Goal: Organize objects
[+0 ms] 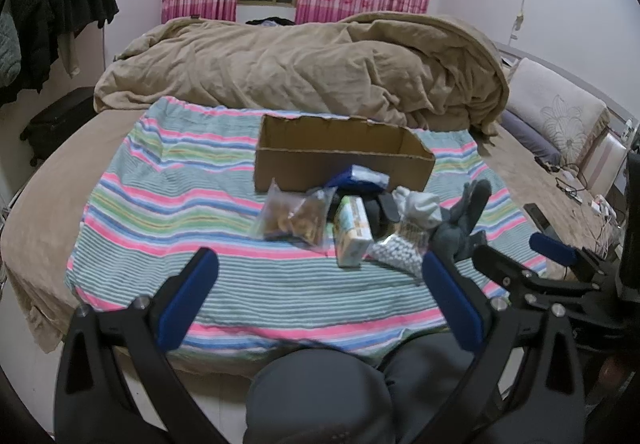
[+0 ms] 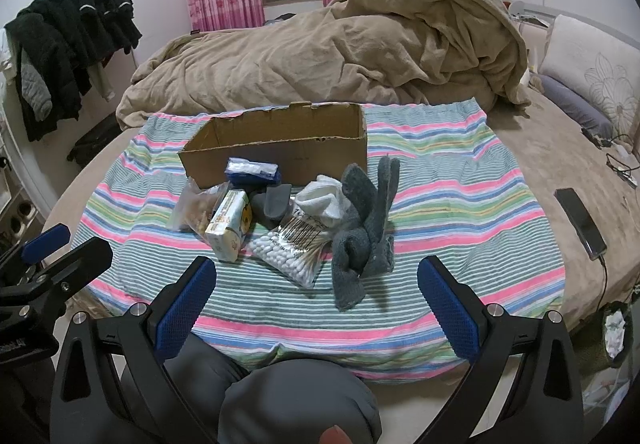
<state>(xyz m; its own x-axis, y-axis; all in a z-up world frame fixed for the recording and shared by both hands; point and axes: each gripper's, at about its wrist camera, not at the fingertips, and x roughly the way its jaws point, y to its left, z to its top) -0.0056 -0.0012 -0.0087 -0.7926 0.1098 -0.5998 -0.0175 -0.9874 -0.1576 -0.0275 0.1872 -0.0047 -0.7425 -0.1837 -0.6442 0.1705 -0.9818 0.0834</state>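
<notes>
An open cardboard box [image 1: 344,153] [image 2: 280,147] stands on a striped cloth [image 1: 200,203] [image 2: 460,203] on the bed. In front of it lies a pile: a clear snack bag [image 1: 290,217] [image 2: 194,209], a tissue pack [image 1: 352,234] [image 2: 230,226], a blue packet [image 1: 360,177] [image 2: 252,169], a cotton swab bag [image 1: 396,250] [image 2: 292,248], white socks [image 1: 420,207] [image 2: 324,203], grey socks [image 1: 464,219] [image 2: 368,228] and a dark grey item [image 2: 274,201]. My left gripper [image 1: 320,264] is open and empty, short of the pile. My right gripper [image 2: 316,272] is open and empty, near the swabs.
A rumpled tan duvet [image 1: 320,59] [image 2: 340,55] lies behind the box. A phone [image 2: 580,224] with a cable lies at the right on the bed. Pillows [image 2: 600,83] sit at the far right. Dark clothes [image 2: 68,35] hang at left. The person's grey-clad knees [image 2: 296,400] are below.
</notes>
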